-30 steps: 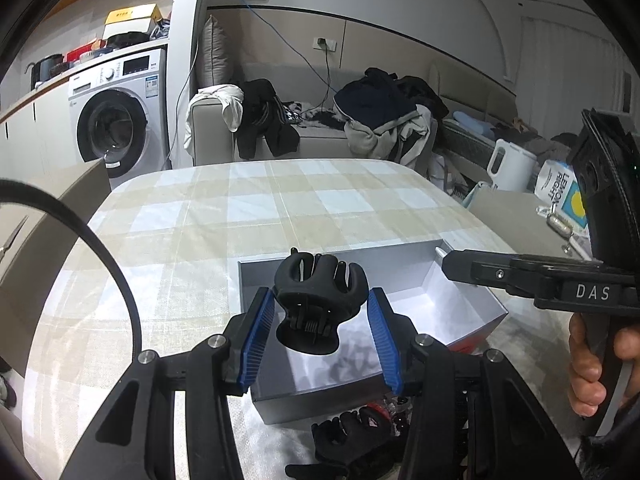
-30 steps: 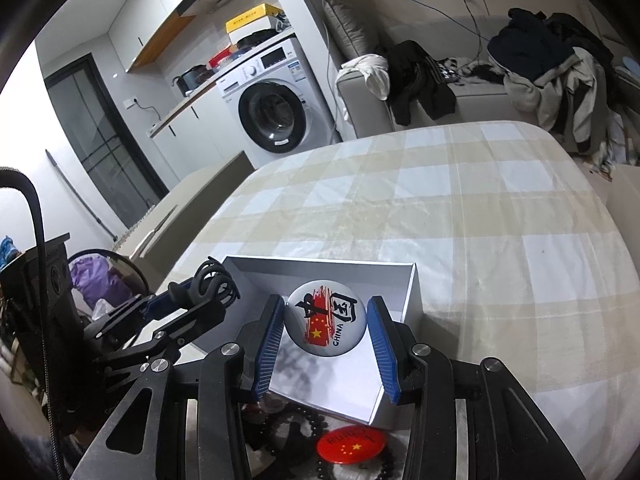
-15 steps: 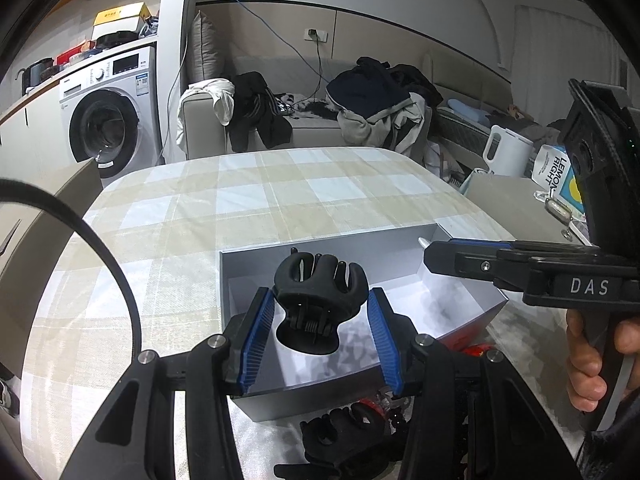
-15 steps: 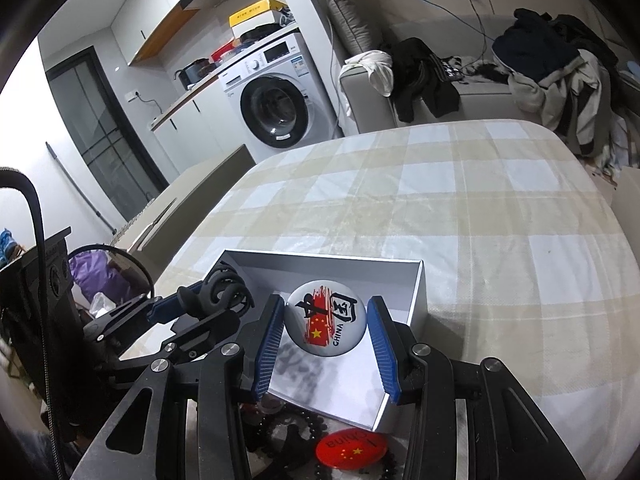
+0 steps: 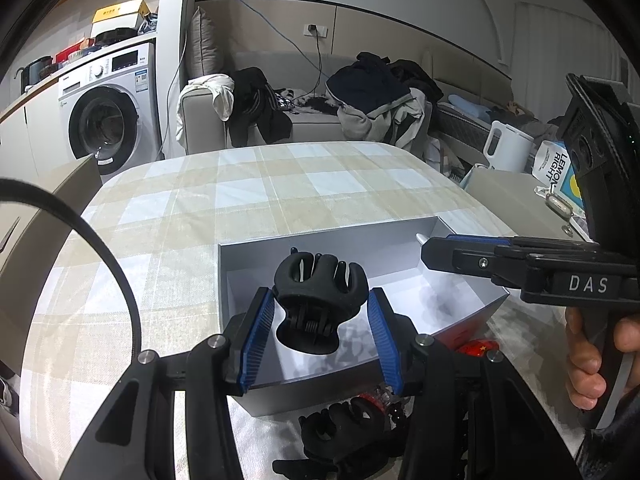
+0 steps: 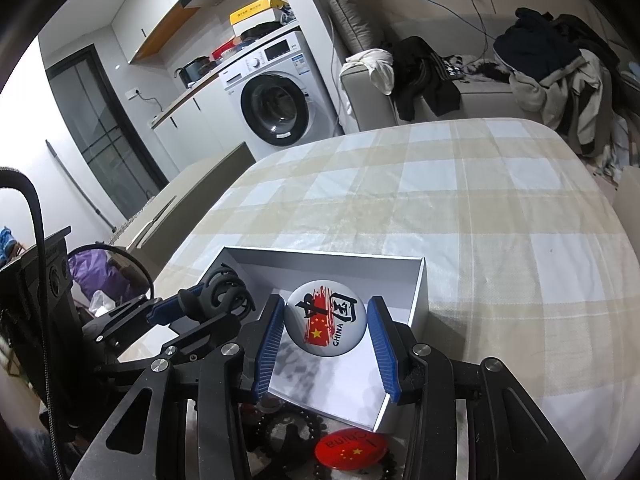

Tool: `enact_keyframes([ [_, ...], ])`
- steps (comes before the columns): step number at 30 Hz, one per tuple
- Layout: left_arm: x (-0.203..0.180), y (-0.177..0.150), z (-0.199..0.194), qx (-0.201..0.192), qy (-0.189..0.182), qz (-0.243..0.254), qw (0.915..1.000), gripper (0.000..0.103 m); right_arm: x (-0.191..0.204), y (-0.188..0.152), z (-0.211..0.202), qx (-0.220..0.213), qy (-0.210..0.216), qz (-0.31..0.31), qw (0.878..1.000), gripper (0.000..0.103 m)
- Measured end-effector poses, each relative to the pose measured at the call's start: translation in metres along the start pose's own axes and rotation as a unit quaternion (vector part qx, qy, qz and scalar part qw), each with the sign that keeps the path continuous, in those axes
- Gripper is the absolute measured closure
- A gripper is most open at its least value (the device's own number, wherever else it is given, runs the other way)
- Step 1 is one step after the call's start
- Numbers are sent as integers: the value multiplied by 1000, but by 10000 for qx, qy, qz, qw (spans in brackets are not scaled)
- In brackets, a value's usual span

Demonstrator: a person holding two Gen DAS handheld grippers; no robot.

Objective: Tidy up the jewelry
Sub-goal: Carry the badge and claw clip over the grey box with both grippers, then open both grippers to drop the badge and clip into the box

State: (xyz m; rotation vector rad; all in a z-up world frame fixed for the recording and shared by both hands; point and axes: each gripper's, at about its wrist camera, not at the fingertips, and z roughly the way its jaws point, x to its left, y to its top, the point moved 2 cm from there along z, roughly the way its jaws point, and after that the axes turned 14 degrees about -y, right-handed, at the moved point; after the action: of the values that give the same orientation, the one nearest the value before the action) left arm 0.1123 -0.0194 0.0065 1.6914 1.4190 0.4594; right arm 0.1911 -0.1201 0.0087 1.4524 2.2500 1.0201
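My left gripper (image 5: 320, 330) is shut on a black hair claw clip (image 5: 320, 296) and holds it over the open grey box (image 5: 256, 256). My right gripper (image 6: 326, 346) is shut on a round white CHINA badge (image 6: 326, 322) and holds it over the same box (image 6: 418, 292). The right gripper also shows from the side in the left wrist view (image 5: 430, 250), and the left gripper with its clip shows in the right wrist view (image 6: 224, 292). The box floor looks bare white.
A second black claw clip (image 5: 344, 432) lies before the box. A red badge (image 6: 346, 450) and a black bead bracelet (image 6: 288, 420) also lie on the checked tablecloth (image 6: 440, 208) near the front edge. A sofa with clothes and a washing machine stand behind.
Both grippers have moved forward and lower over the box, each still holding its item. The box now sits closer under the fingers.
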Motion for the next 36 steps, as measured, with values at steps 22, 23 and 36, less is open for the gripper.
enact_keyframes([
  [22, -6, 0, -25, -263, -176, -138, 9994, 19, 0, 0, -38, -557, -48, -10, 9984, 0],
  [23, -6, 0, -28, -323, -189, -173, 9992, 18, -3, -1, -43, -634, -103, 11, 9979, 0],
  [36, -7, -21, -48, -373, 26, -337, 9987, 1, -34, -37, -59, -343, -515, 249, 9978, 0],
])
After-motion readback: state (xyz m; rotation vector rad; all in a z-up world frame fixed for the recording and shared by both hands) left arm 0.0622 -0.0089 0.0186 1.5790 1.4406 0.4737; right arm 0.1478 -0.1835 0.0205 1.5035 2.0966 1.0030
